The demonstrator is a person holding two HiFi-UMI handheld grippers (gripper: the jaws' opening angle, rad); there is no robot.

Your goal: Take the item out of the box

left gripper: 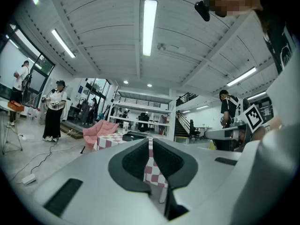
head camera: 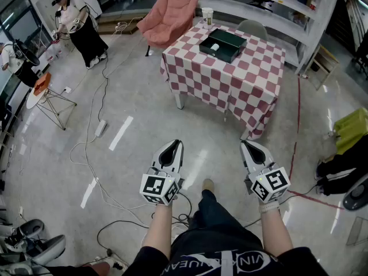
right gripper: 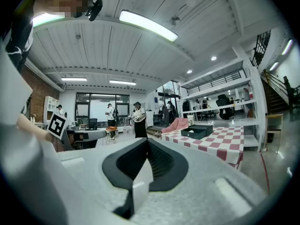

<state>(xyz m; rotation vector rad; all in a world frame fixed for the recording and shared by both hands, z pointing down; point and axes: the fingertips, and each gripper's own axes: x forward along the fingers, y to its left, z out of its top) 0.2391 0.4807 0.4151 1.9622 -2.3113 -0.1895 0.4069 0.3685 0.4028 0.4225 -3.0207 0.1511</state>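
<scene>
A dark open box sits on a table with a red-and-white checked cloth, far ahead of me across the floor. A small white item lies inside it. My left gripper and right gripper hang low over the floor, well short of the table. Both hold nothing. The left gripper has its jaws drawn together to a thin slit, through which the cloth shows. The right gripper is shut, pads touching. The right gripper view shows the box on the table to the right.
A pink chair and a paper cup stand by the table's far side, white shelving behind. Cables trail over the floor at left. Two people stand at far left near a small round table.
</scene>
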